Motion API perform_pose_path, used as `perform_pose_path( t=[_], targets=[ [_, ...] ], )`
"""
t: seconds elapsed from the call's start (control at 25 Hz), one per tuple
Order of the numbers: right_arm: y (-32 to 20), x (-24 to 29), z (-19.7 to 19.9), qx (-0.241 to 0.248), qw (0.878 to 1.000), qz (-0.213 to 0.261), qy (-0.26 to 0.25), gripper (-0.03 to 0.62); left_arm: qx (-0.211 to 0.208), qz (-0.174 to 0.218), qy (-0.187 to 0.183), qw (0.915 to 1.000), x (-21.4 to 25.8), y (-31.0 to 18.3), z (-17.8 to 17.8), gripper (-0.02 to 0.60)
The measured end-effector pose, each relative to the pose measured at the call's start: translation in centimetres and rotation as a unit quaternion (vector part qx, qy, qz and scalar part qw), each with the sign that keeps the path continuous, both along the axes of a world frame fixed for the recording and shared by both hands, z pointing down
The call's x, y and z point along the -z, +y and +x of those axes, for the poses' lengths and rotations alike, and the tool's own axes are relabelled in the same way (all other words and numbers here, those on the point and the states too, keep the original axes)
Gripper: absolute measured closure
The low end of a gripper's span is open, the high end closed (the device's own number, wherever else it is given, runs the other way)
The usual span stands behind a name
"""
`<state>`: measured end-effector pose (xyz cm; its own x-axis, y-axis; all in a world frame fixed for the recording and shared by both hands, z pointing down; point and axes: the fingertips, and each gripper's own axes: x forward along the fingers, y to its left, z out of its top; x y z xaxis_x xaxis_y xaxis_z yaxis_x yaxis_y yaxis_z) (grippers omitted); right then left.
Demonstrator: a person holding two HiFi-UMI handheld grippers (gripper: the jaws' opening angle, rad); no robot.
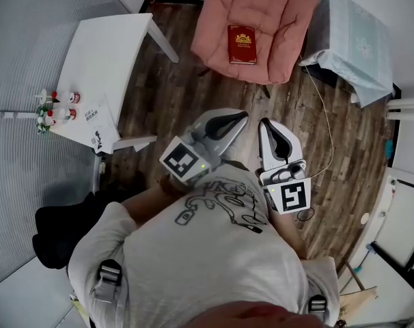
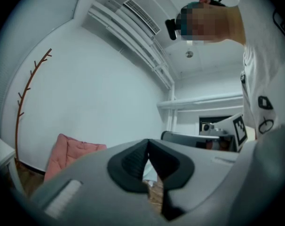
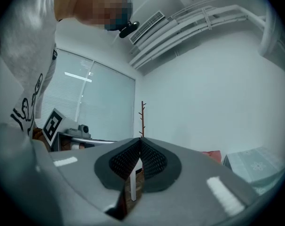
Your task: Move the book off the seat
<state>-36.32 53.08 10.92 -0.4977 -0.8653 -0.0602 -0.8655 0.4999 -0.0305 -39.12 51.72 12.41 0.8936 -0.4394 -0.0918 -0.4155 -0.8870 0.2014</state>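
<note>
A dark red book [image 1: 242,44] with a gold emblem lies flat on the seat of a pink cushioned chair [image 1: 275,26] at the top of the head view. My left gripper [image 1: 244,115] and right gripper [image 1: 264,124] are held close to my chest, well short of the chair, both shut with nothing in them. In the left gripper view the jaw tips of the left gripper [image 2: 147,141] meet, and the pink chair [image 2: 67,152] shows low at the left. The right gripper [image 3: 140,139] likewise has its tips touching.
A white table [image 1: 101,60] with small bottles and papers stands at the left. A pale blue covered table [image 1: 357,36] is right of the chair. A cable [image 1: 323,115] trails over the wooden floor. A bare coat stand [image 2: 27,93] leans by the wall.
</note>
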Motion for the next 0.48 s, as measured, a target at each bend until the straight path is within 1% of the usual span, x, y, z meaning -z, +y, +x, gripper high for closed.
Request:
perform_pose_path(
  t=[0.16, 0.28, 0.36, 0.48],
  targets=[
    [0.3, -0.6, 1.6, 0.002, 1.000, -0.006, 0.001, 0.588, 0.008, 0.001, 0.000, 1.0000, -0.9, 0.1, 1.3, 0.577],
    [0.6, -1.7, 2.5, 0.013, 1.000, -0.016, 0.019, 0.588, 0.016, -0.012, -0.002, 0.9998, -1.6, 0.1, 1.9, 0.577],
    [0.7, -2.0, 2.8, 0.018, 0.999, -0.017, 0.026, 0.588, 0.017, -0.009, -0.007, 0.9998, -1.9, 0.0, 2.1, 0.577],
    [0.1, -1.8, 3.1, 0.015, 1.000, -0.017, 0.014, 0.588, 0.020, -0.008, -0.012, 0.9997, -2.1, -0.4, 2.2, 0.577]
  ],
)
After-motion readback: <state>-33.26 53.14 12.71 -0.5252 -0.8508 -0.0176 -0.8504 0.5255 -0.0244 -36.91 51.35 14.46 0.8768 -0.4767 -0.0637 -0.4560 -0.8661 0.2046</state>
